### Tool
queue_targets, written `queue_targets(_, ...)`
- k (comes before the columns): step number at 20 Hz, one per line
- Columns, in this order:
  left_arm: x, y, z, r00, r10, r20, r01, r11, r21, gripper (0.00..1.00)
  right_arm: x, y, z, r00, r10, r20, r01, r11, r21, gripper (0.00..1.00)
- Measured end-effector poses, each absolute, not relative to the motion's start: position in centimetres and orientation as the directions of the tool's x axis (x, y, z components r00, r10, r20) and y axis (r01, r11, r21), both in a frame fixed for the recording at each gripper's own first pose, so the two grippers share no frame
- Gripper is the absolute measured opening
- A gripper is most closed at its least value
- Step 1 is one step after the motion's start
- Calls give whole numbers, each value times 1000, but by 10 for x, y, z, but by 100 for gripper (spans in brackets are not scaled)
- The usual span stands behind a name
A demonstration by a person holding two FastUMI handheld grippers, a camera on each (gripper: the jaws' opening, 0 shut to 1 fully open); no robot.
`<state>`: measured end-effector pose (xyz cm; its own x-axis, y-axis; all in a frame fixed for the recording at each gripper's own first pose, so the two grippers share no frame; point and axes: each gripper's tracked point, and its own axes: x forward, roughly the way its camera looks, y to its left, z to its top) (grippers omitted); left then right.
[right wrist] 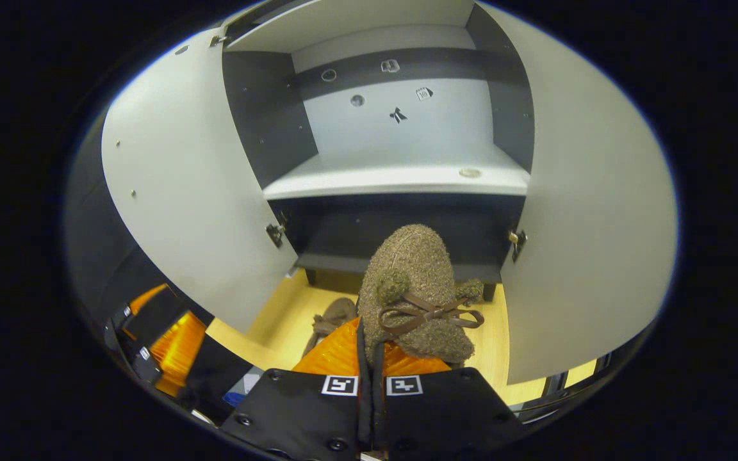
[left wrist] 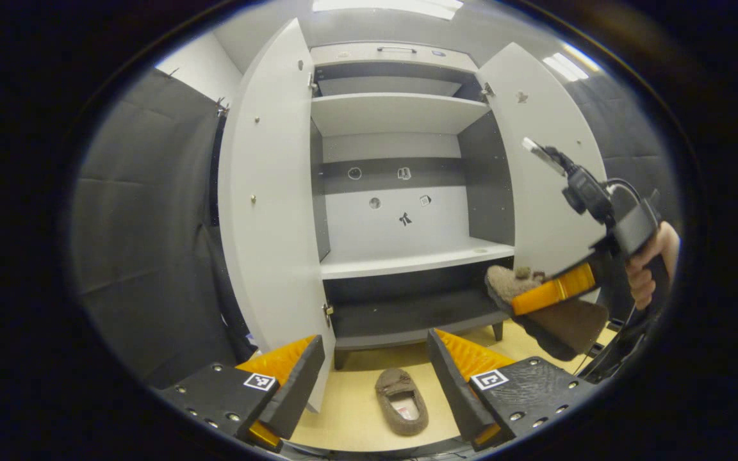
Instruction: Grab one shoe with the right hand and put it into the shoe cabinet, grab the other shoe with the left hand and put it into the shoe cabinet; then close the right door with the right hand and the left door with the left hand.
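Cabinet: a tall grey shoe cabinet (left wrist: pixel 401 262) with pale shelves and a dark lower compartment stands with both doors swung wide; the left door (left wrist: pixel 266 211) and the right door (left wrist: pixel 545 179) flank the opening.
Held shoe: a brown fuzzy slipper with a small ribbon bow and pom-poms (right wrist: pixel 417 291) hangs in the air in front of the dark lower compartment, toe pointing toward it, not yet inside.
Right gripper: the right gripper (right wrist: pixel 372 358) has its fingers pressed close together, pinching the heel edge of the held slipper; in the left gripper view it appears at the right, gripped by a hand (left wrist: pixel 647 266), just before the right door.
Other shoe: a second brown fuzzy slipper (left wrist: pixel 402 400) lies on the light wooden floor (left wrist: pixel 356 410) in front of the cabinet, opening upward, well apart from the held one.
Left gripper: the left gripper (left wrist: pixel 375 374) hovers above the floor slipper with its fingers spread wide, touching nothing.
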<state>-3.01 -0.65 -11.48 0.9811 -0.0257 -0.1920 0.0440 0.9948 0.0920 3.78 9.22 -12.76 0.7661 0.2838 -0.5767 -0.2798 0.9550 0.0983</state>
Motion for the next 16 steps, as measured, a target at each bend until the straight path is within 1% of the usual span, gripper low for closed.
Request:
queue_targets(3, -29, -6, -114, 982, -22, -187, 39, 995, 91, 94, 70, 97, -86, 813, 289, -505, -305, 951, 52, 2)
queue_targets(7, -27, -7, -114, 982, -23, -188, 39, 996, 84, 94, 120, 94, -35, 876, 270, -401, -288, 957, 14, 2)
queue_targets(11, -22, -10, -109, 982, -32, -186, 37, 999, 25, 93, 170, 86, 2, 913, 238, -333, -255, 967, -7, 2)
queue_targets(16, -14, -9, -105, 983, -32, -183, 31, 999, -7, 94, 225, 79, 29, 937, 214, -276, -216, 976, 26, 2)
